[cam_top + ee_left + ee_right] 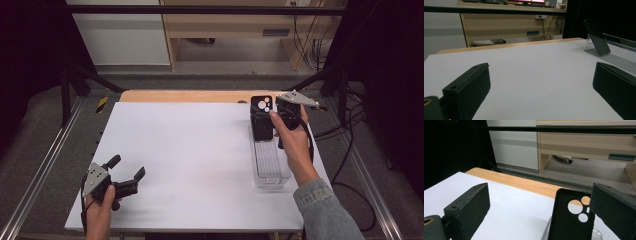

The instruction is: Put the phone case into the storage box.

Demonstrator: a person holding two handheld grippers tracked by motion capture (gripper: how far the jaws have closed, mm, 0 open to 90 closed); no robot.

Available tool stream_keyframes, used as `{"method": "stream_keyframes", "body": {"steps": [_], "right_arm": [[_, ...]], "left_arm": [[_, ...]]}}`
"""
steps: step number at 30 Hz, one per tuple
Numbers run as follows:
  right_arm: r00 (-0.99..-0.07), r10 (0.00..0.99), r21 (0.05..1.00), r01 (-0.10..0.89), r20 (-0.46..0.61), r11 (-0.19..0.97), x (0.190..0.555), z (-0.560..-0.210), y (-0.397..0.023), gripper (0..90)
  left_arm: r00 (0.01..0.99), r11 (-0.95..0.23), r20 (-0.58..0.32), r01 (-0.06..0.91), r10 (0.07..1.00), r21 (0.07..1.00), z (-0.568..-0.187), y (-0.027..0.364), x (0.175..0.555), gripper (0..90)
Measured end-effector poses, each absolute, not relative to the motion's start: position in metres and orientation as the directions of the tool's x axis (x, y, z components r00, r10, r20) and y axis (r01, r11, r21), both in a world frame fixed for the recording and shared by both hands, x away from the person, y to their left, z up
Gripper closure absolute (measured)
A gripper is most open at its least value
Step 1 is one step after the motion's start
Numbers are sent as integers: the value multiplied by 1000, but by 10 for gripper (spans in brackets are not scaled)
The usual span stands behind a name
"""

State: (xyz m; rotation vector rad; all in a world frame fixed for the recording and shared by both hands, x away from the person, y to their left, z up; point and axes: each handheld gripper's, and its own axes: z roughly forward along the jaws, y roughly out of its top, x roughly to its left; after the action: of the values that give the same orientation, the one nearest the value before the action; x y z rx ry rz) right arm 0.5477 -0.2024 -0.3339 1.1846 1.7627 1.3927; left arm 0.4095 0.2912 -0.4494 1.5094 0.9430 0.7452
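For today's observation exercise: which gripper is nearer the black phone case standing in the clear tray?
Right. The right gripper is beside the black phone case; the left gripper rests across the white table.

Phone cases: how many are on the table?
2. One black phone case stands upright at the far end of the clear tray, camera cutouts on top. A second stands just in front of it. More may hide behind the right gripper.

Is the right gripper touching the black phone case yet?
Cannot tell. In the right gripper view the jaws stand wide open and the phone case rises beside the right-hand one, whose edge overlaps it; no view shows contact or a gap with the right gripper.
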Motion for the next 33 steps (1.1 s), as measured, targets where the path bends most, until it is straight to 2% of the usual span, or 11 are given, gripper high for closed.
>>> {"method": "stream_keyframes", "body": {"steps": [33], "right_arm": [[-482, 872, 972, 231, 88, 30, 526, -319, -198, 32]], "left_arm": [[482, -86, 0, 156, 876, 984, -448, 297, 399, 13]]}}
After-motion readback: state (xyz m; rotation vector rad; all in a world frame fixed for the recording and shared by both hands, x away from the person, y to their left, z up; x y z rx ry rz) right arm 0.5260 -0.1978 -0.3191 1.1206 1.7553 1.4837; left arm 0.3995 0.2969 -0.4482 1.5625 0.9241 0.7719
